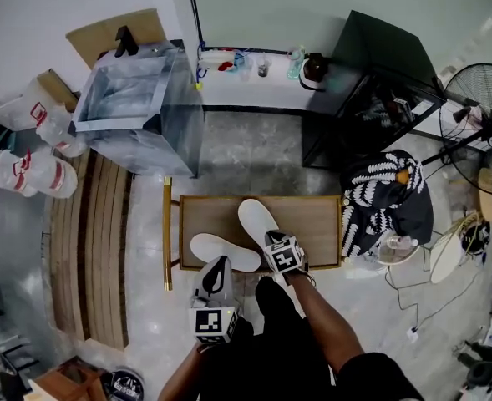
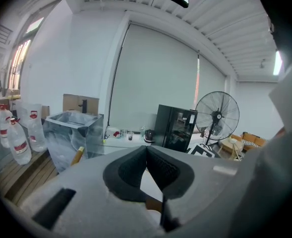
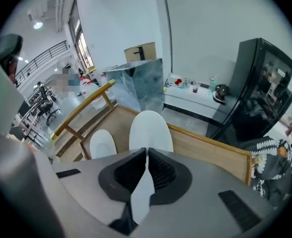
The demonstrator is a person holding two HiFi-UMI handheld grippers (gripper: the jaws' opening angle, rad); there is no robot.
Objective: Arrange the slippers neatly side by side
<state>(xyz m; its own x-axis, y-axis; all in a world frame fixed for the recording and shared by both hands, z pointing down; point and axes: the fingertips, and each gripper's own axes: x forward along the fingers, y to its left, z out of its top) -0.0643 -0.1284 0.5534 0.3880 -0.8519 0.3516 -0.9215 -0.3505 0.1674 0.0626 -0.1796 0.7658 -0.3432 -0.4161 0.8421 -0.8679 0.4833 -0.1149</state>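
Observation:
Two white slippers lie on a low wooden table [image 1: 312,220]. My right gripper [image 1: 271,238] is shut on the heel of the right slipper [image 1: 257,218], which points away from me. In the right gripper view this slipper [image 3: 149,130] runs out from between the closed jaws of my right gripper [image 3: 146,150], and its thin white edge is clamped between them. The other slipper [image 3: 102,144] lies to its left. That left slipper [image 1: 225,251] lies angled across the table's near side. My left gripper [image 1: 218,264] hovers at its near edge, and in its own view the left gripper [image 2: 146,148] has its jaw tips touching.
A marbled box-shaped cabinet [image 1: 137,107] stands beyond the table on the left, and a black cabinet [image 1: 371,90] on the right. A zebra-patterned cloth [image 1: 383,195] sits just right of the table. A standing fan [image 1: 484,98] and water bottles [image 1: 28,170] are at the sides.

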